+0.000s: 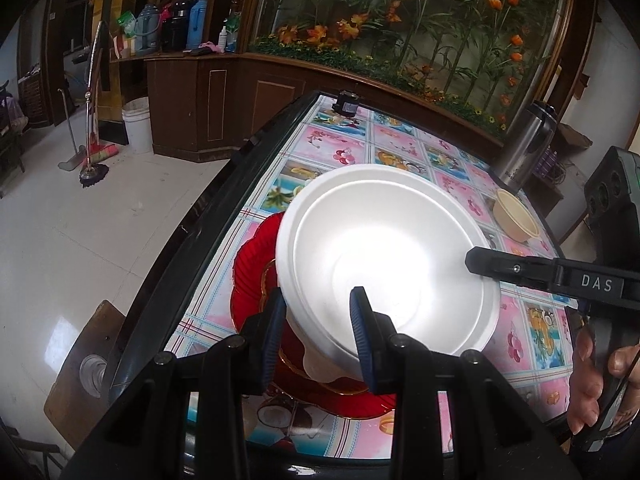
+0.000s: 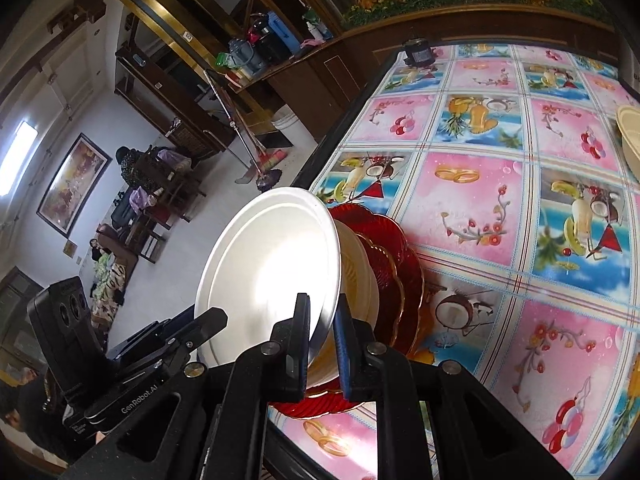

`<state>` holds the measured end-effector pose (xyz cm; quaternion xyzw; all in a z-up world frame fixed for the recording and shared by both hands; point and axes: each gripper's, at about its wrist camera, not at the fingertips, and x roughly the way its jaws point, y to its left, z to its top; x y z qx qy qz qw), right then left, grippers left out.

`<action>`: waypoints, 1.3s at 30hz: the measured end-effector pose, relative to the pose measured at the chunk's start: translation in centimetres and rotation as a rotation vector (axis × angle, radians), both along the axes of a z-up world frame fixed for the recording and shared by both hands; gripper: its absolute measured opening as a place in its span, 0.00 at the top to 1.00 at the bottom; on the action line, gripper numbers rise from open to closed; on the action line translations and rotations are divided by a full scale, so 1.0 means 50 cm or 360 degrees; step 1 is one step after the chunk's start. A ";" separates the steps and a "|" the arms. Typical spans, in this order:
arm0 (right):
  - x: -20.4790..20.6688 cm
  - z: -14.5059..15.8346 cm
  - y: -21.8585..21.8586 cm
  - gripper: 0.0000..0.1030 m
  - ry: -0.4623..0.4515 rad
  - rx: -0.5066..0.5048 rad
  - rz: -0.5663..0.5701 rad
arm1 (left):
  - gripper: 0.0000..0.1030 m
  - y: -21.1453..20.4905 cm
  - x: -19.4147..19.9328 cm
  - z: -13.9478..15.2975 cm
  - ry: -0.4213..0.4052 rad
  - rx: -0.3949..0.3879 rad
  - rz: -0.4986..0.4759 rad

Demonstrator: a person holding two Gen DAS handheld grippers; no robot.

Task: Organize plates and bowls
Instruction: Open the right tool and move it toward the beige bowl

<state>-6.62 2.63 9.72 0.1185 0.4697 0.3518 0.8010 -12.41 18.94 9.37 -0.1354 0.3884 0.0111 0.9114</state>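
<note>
Both the left gripper [image 1: 318, 334] and right gripper [image 2: 322, 338] are clenched on the rim of the big white foam bowl [image 1: 384, 260], above the stack on the red scalloped glass plate [image 1: 250, 276]. The small beige plastic bowl [image 1: 516, 216], well apart from that plate on the counter [image 1: 340, 152], seems still unsorted.

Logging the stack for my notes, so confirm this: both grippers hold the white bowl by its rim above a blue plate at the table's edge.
Wrong on the colour: the plate under the white bowl is red, as the left wrist view shows. The left gripper and right gripper do hold its rim.

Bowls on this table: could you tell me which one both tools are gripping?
The big white bowl over the red plates; the small beige bowl sits untouched by the steel flask.
</note>
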 end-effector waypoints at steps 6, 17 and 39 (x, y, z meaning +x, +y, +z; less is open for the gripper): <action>0.002 0.005 -0.007 0.86 -0.0034 0.0000 -0.0006 | 0.67 0.008 -0.007 0.004 -0.0004 -0.0007 0.0030; 0.015 0.028 -0.147 0.84 -0.0070 0.0097 -0.0161 | 0.55 -0.064 -0.027 0.083 -0.0155 0.0015 -0.0101; 0.341 -0.068 -0.602 0.82 0.0123 -0.0186 -0.0829 | 0.49 -0.508 0.083 -0.051 0.0206 0.0088 -0.0924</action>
